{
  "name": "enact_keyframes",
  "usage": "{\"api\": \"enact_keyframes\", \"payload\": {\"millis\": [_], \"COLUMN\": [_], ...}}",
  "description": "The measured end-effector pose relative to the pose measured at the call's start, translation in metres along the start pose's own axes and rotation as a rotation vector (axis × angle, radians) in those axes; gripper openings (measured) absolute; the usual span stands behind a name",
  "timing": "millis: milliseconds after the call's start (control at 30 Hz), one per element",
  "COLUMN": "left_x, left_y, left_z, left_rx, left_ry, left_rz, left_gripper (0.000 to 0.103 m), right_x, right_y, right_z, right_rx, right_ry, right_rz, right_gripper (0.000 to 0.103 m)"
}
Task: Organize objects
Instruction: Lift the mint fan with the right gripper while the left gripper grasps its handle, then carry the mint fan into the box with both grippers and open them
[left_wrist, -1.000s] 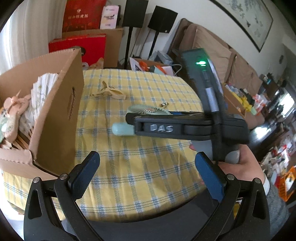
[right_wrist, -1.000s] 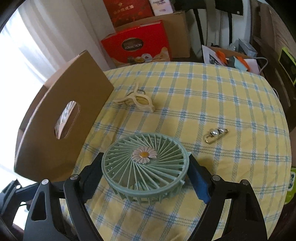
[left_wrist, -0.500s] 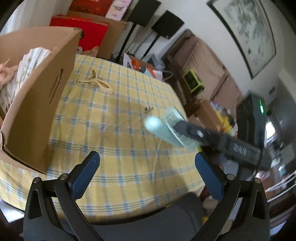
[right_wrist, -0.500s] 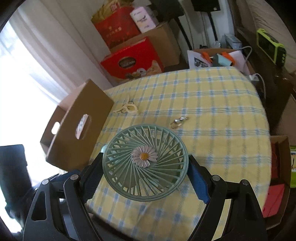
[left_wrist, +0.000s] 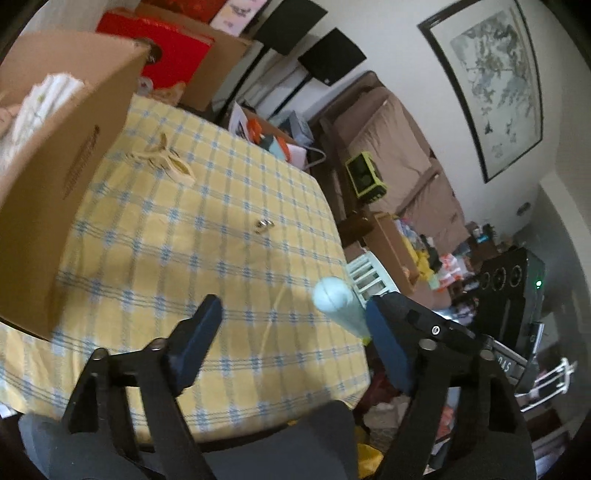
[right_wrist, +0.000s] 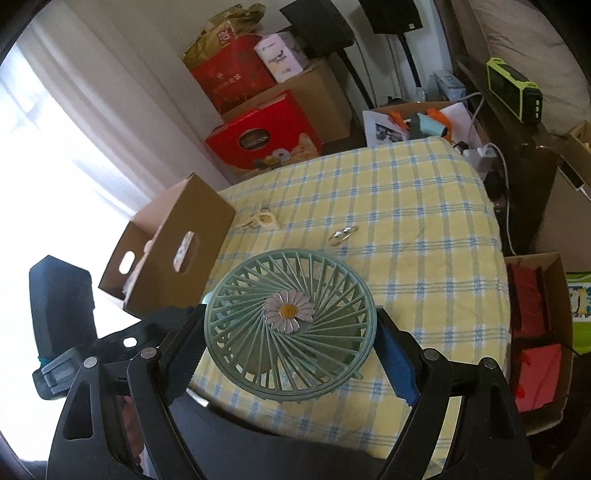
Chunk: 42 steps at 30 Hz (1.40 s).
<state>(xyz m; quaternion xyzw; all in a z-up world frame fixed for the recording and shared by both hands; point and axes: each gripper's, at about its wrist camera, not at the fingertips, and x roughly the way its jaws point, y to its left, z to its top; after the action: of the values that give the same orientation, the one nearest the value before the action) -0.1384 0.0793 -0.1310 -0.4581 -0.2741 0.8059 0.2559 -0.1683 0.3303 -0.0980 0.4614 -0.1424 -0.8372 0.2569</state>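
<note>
Above the yellow-and-blue checked tabletop (right_wrist: 424, 206), the right hand-held gripper (right_wrist: 291, 354) clamps the round mint-green plastic fan (right_wrist: 290, 328), while the left hand-held gripper (left_wrist: 291, 347), its jaws closing, holds nothing between them.

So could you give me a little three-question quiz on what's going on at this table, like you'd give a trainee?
1. True or false: the right gripper is clamped on the green fan.
2. What lies nearest the cardboard box: (a) the cream clip, (b) the metal clasp, (c) a spoon?
3. What decorates the fan's centre?

Key: 1 true. 2 a. 3 a daisy.
</note>
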Motion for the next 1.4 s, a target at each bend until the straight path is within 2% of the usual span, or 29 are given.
{"api": "enact_keyframes", "payload": {"millis": [100, 133, 167, 200, 367, 400, 600, 867, 1067, 1267, 1400], "left_x": [0.001, 0.001, 0.000, 0.000, -0.007, -0.009, -0.031, -0.084, -0.128, -0.171, -0.185], "left_y": [0.004, 0.005, 0.007, 0.007, 0.006, 0.006, 0.010, 0.028, 0.061, 0.105, 0.136], "left_z": [-0.001, -0.001, 0.000, -0.001, 0.000, 0.000, 0.007, 0.025, 0.039, 0.051, 0.056], "left_rx": [-0.036, -0.046, -0.052, -0.055, -0.054, -0.052, -0.063, -0.077, -0.084, -0.123, -0.151], "left_ry": [0.015, 0.017, 0.019, 0.020, 0.018, 0.017, -0.014, -0.094, -0.143, -0.198, -0.206], "left_rz": [-0.040, -0.050, -0.061, -0.063, -0.086, -0.087, -0.107, -0.105, -0.085, -0.056, -0.039], "left_gripper": [0.061, 0.054, 0.050, 0.049, 0.025, 0.024, 0.023, 0.023, 0.024, 0.023, 0.023], "right_x": [0.000, 0.000, 0.001, 0.002, 0.007, 0.009, 0.008, 0.016, 0.039, 0.078, 0.108], "right_y": [0.005, 0.006, 0.008, 0.011, 0.018, 0.020, 0.036, 0.089, 0.144, 0.199, 0.228], "right_z": [-0.002, -0.003, -0.003, -0.004, -0.007, -0.007, -0.001, 0.020, 0.031, 0.037, 0.037], "right_rx": [-0.001, -0.004, -0.006, -0.009, -0.023, -0.025, -0.051, -0.132, -0.202, -0.252, -0.273], "right_ry": [0.005, 0.006, 0.008, 0.012, 0.030, 0.032, 0.028, 0.024, 0.043, 0.076, 0.114], "right_rz": [0.015, 0.019, 0.024, 0.025, 0.020, 0.021, 0.035, 0.074, 0.102, 0.144, 0.163], "right_gripper": [0.086, 0.086, 0.086, 0.086, 0.086, 0.086, 0.086, 0.086, 0.086, 0.086, 0.086]}}
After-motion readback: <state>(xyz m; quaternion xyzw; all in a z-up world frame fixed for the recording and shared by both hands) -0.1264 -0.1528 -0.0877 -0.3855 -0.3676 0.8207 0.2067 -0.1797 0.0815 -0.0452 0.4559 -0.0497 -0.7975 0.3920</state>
